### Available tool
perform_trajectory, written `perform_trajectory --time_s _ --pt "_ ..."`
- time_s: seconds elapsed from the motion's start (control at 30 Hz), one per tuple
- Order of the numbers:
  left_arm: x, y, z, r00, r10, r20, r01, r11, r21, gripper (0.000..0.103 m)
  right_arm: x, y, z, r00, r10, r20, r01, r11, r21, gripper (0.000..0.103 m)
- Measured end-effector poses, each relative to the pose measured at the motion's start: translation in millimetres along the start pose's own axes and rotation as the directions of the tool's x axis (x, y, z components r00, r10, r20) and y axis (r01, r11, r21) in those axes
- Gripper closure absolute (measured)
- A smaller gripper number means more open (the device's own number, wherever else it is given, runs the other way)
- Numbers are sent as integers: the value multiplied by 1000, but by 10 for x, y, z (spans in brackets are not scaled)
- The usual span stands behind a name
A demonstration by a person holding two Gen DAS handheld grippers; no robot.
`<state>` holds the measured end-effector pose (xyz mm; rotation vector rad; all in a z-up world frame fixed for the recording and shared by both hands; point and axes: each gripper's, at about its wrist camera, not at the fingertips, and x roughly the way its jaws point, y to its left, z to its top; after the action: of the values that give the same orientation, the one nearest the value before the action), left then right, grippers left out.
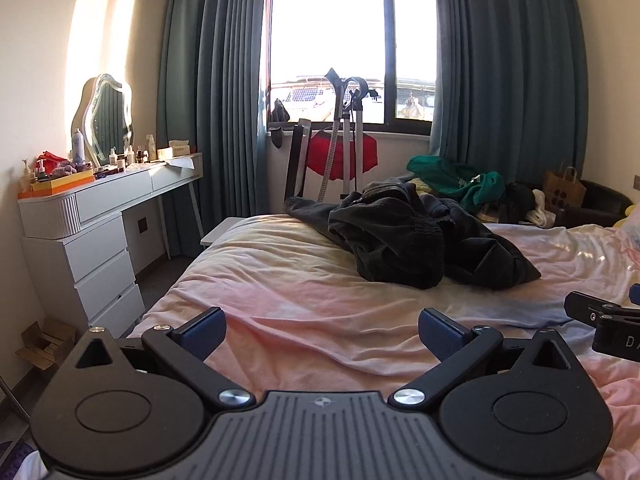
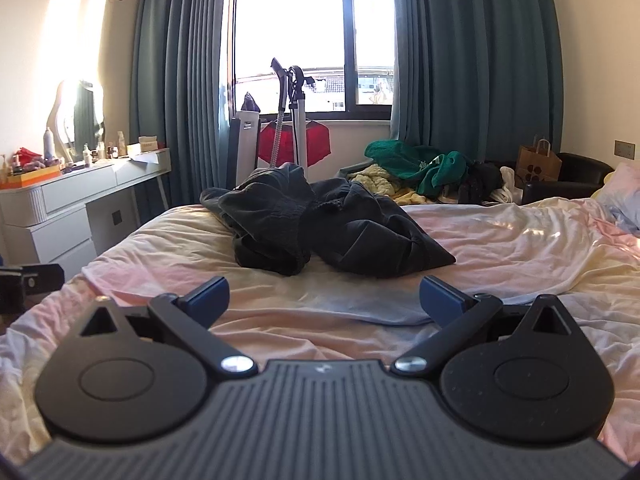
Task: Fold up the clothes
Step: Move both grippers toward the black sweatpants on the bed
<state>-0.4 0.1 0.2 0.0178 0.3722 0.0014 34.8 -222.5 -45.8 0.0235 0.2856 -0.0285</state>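
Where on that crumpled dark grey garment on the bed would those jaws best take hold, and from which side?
Probably the pointed corner of the crumpled dark grey garment nearest the camera, lying flat on the pink and yellow sheet. Come from the near side, low and level: that thin flap sticks out from the heap, so open jaws could slip around it, while the bunched middle is too thick.

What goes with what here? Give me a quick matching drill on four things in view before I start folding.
Things:
1. dark garment
2. green garment
3. paper bag
4. mirror

Places:
A. on the white dresser at the left
B. crumpled on the bed, ahead of both hand-held grippers
C. by the dark chair at the far right
D. on the pile beyond the bed, under the window

Pairs: 1-B, 2-D, 3-C, 4-A
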Motion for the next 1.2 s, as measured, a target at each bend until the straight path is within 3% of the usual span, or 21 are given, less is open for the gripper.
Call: perform_trajectory --time_s 0.23,0.73,0.97,1.2 --pt "-149 14 2 1000 -2 20 2 1000 -1 0 51 3 -12 1000 20 -23 -19 999 32 0" --pt "-100 -46 -79 1000 8 28 -9 1000 12 0 13 32 -19 1000 -20 -7 20 1000 13 0" --pt "-114 -65 -131 998 -38 46 39 999 -26 0 -63 -5 18 999 -18 27 17 1000 22 0" --pt "-65 -138 -192 999 -32 37 33 999 -9 0 -84 -80 35 999 -8 35 6 998 55 0"
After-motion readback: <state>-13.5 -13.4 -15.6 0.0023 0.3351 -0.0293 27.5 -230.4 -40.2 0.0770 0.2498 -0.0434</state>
